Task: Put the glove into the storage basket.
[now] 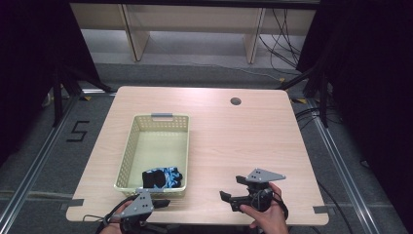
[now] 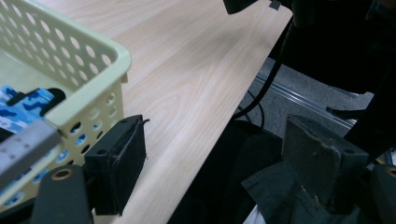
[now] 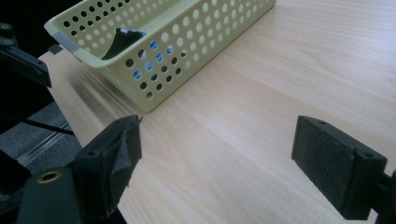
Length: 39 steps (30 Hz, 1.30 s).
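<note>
A pale yellow perforated basket stands left of centre on the wooden table. A black and blue patterned cloth item lies in its near end, also showing over the rim as blue camouflage fabric. My left gripper is at the table's near edge just in front of the basket, jaws wide apart and empty. My right gripper hovers over the near right part of the table, open, with bare wood between its jaws. The basket's corner lies ahead of it.
A round cable hole sits near the table's far edge. Beyond the table are wooden furniture legs and cables on the floor. Dark clothing lies below the table's near edge.
</note>
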Tool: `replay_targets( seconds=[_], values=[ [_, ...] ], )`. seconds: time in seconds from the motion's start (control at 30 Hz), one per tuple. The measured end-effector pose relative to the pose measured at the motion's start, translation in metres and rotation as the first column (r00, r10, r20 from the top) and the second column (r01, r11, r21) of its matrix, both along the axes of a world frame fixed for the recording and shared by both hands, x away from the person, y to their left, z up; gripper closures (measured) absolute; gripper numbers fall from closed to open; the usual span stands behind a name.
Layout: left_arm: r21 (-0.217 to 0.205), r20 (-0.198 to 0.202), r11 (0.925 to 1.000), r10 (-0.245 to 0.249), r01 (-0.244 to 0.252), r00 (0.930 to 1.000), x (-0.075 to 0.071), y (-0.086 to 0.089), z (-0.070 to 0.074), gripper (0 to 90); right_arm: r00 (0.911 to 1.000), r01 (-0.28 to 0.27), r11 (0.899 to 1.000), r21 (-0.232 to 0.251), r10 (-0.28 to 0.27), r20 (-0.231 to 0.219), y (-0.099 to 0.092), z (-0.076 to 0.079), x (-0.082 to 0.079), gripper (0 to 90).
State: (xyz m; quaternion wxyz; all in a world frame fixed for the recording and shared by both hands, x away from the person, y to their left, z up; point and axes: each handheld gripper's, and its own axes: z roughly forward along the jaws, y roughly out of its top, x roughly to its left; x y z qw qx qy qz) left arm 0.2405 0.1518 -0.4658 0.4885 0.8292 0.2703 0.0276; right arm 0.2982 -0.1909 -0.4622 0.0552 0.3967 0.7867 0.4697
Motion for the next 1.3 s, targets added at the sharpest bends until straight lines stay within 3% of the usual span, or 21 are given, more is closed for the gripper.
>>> replay_targets(
  seconds=[0.03, 0.17, 0.2, 0.23, 0.27, 0.33, 0.37, 0.4, 0.47, 0.63, 0.73, 0.77, 0.83, 0.87, 0.9, 0.93, 0.97, 1.03, 1.2, 1.23, 1.3],
  values=[
    [0.028, 0.009, 0.9996, -0.01, 0.01, 0.9999, 0.0, 0.001, -0.001, 21.9, 0.9996, -0.008, 1.0, -0.011, 0.009, 0.027, -0.001, -0.001, 0.001, 17.0],
    [0.042, 0.023, 0.9985, -0.037, 0.036, 0.999, -0.002, 0.002, -0.005, 22.2, 0.9996, -0.018, 1.0, -0.004, 0.018, 0.02, -0.002, -0.002, -0.002, 16.9],
    [0.005, -0.001, 0.9995, -0.03, 0.03, 0.9995, -0.004, 0.001, -0.006, 22.3, 0.9999, -0.007, 1.0, -0.005, 0.007, 0.014, -0.002, -0.002, -0.004, 16.9],
    [0.012, -0.015, 0.9998, -0.017, 0.018, 0.9997, -0.006, 0.001, -0.006, 22.4, 0.9996, -0.016, 1.0, -0.012, 0.016, 0.025, -0.004, -0.002, -0.004, 16.8],
    [0.04, 0.008, 0.9989, -0.024, 0.024, 0.9997, -0.005, 0.002, -0.007, 22.5, 0.9999, 0.004, 1.0, -0.009, -0.004, -0.01, -0.004, -0.001, -0.008, 16.6],
    [0.021, -0.003, 0.9994, -0.026, 0.026, 0.9996, -0.006, 0.001, -0.008, 22.5, 0.9998, -0.016, 1.0, -0.015, 0.016, 0.009, -0.007, -0.004, -0.007, 16.4],
    [0.062, 0.009, 0.9964, -0.059, 0.058, 0.9982, -0.003, 0.005, -0.007, 22.5, 1.0, 0.001, 1.0, -0.003, -0.001, -0.002, -0.006, -0.005, -0.01, 16.2],
    [0.015, -0.017, 0.9998, -0.013, 0.013, 0.9998, -0.007, 0.002, -0.01, 22.4, 1.0, 0.0, 1.0, -0.011, 0.0, 0.008, -0.008, -0.006, -0.01, 16.2],
    [0.05, 0.007, 0.998, -0.038, 0.037, 0.9993, -0.005, 0.004, -0.011, 22.4, 0.9999, 0.011, 1.0, -0.009, -0.011, -0.003, -0.009, -0.007, -0.014, 16.1],
    [0.05, -0.007, 0.9986, -0.014, 0.014, 0.9999, -0.008, 0.004, -0.016, 22.1, 0.9999, 0.007, 0.999, -0.031, -0.007, 0.009, -0.016, -0.011, -0.02, 16.1],
    [0.093, 0.033, 0.9949, -0.041, 0.038, 0.9986, -0.005, 0.007, -0.019, 21.6, 0.9999, 0.01, 1.0, -0.025, -0.01, -0.004, -0.016, -0.013, -0.026, 16.1],
    [0.066, 0.001, 0.9978, -0.007, 0.007, 1.0, -0.007, 0.006, -0.02, 21.5, 1.0, -0.003, 1.0, -0.024, 0.003, 0.007, -0.017, -0.014, -0.026, 16.1],
    [0.089, 0.017, 0.9959, -0.021, 0.019, 0.9996, -0.006, 0.008, -0.022, 20.8, 1.0, 0.008, 0.999, -0.051, -0.008, 0.006, -0.017, -0.014, -0.031, 16.1],
    [0.064, 0.01, 0.9977, -0.022, 0.021, 0.9997, -0.006, 0.007, -0.023, 20.6, 0.9998, 0.0, 0.999, -0.05, 0.001, 0.021, -0.017, -0.015, -0.032, 16.1],
    [0.097, 0.019, 0.995, -0.025, 0.023, 0.9995, -0.005, 0.009, -0.023, 20.6, 1.0, 0.009, 0.999, -0.041, -0.009, 0.0, -0.016, -0.015, -0.035, 16.1],
    [0.099, 0.007, 0.995, -0.008, 0.008, 0.9999, -0.006, 0.009, -0.024, 20.5, 0.9996, -0.003, 0.999, -0.052, 0.005, 0.026, -0.017, -0.016, -0.035, 16.1],
    [0.102, 0.002, 0.9947, -0.014, 0.014, 0.9999, -0.007, 0.009, -0.025, 20.5, 0.9999, 0.009, 0.998, -0.062, -0.009, -0.007, -0.016, -0.014, -0.039, 16.1],
    [0.11, 0.007, 0.9939, -0.015, 0.014, 0.9999, -0.007, 0.011, -0.026, 20.2, 0.9993, -0.012, 0.996, -0.09, 0.015, 0.035, -0.017, -0.016, -0.039, 16.1],
    [0.113, -0.01, 0.9936, 0.005, -0.004, 0.9999, -0.007, 0.017, -0.029, 19.5, 0.9996, -0.019, 0.993, -0.112, 0.021, 0.017, -0.016, -0.021, -0.046, 16.1],
    [0.101, 0.002, 0.9949, -0.001, 0.001, 1.0, -0.006, 0.017, -0.03, 19.4, 0.9998, -0.008, 0.993, -0.118, 0.006, -0.02, -0.016, -0.02, -0.05, 16.1],
    [0.11, -0.007, 0.9939, 0.012, -0.011, 0.9999, -0.007, 0.019, -0.031, 19.2, 0.9994, -0.031, 0.992, -0.126, 0.033, 0.014, -0.018, -0.024, -0.049, 16.2]
  ],
)
